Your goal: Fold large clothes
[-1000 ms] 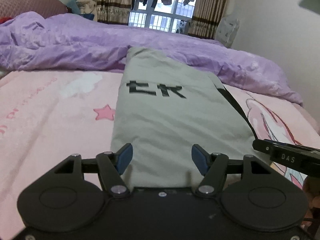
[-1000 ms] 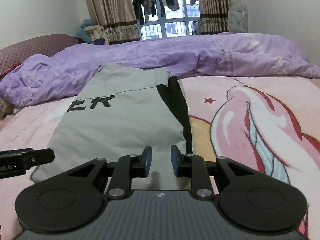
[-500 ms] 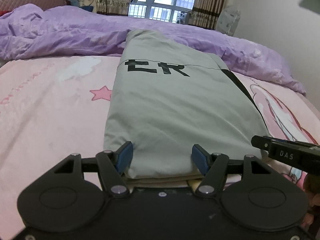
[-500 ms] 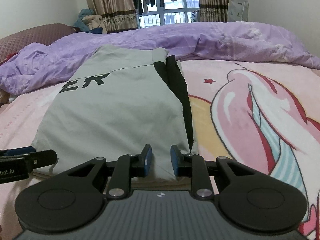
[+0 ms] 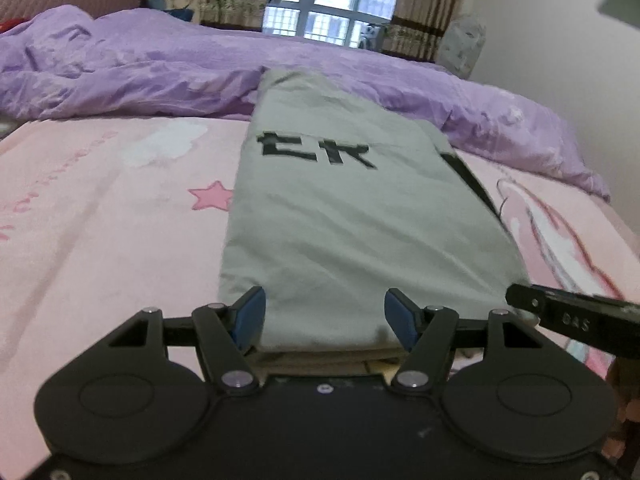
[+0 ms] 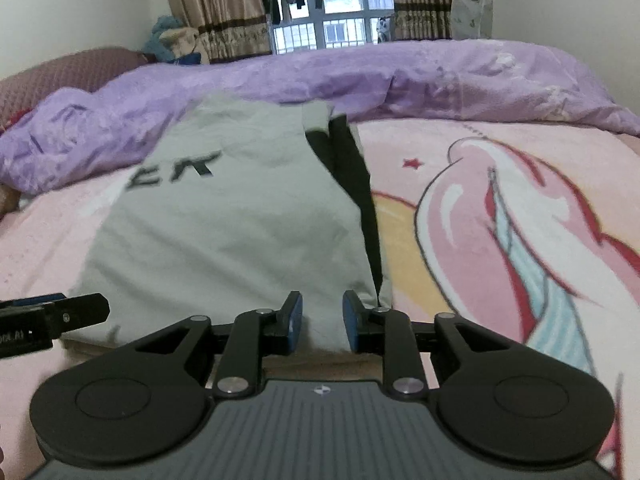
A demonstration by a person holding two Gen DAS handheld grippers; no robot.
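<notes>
Folded grey garment (image 5: 352, 240) is lying on the pink bedsheet (image 5: 100, 240), below the purple duvet (image 5: 160, 76). Left gripper (image 5: 324, 316) is standing spread, released. Right gripper (image 6: 322, 320), jaws just opening, is straddling the garment's near edge ungripped.

1. Grey garment (image 5: 360, 240): black block letters "ER" printed across its far part; any letters before them are cut off at the folded edge.
2. Right gripper (image 5: 576, 322), side of finger: embossed letters, blurred, roughly "DAS".
3. Left gripper (image 6: 24, 336): partial white lettering, unreadable.
</notes>
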